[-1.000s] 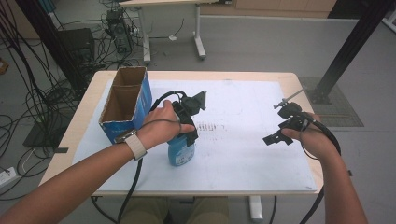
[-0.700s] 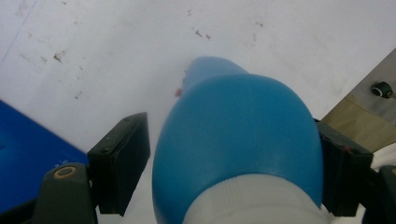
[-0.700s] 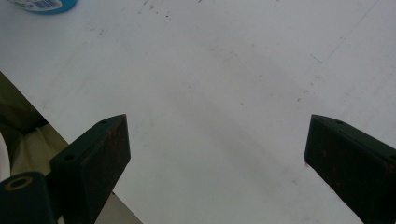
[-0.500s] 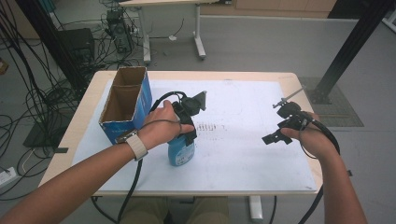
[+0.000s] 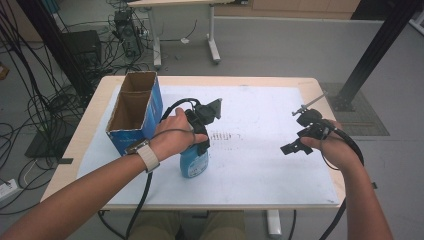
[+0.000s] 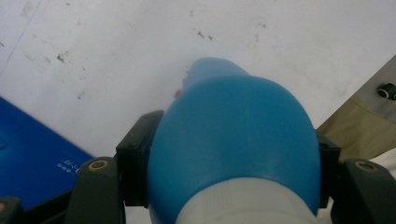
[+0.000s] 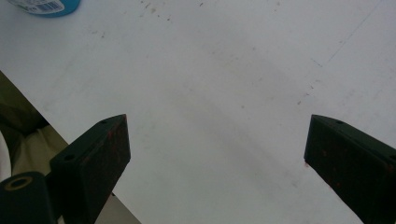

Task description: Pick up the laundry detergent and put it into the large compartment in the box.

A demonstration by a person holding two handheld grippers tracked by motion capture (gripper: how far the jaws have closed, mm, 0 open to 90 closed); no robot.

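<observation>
A blue plastic bottle with a white neck stands upright on the white sheet, just right of the box. My left gripper comes down on it from above. Its jaws have just been closing, and in the left gripper view the black pads press on both sides of the bottle's shoulder. My right gripper hovers over the right part of the sheet. Its jaws stand wide apart with only bare sheet between them. The bottle's base shows at the top left of the right gripper view.
An open blue cardboard box stands at the left of the table, close to my left hand. The white sheet covers most of the wooden tabletop. Cables and a black post surround the table.
</observation>
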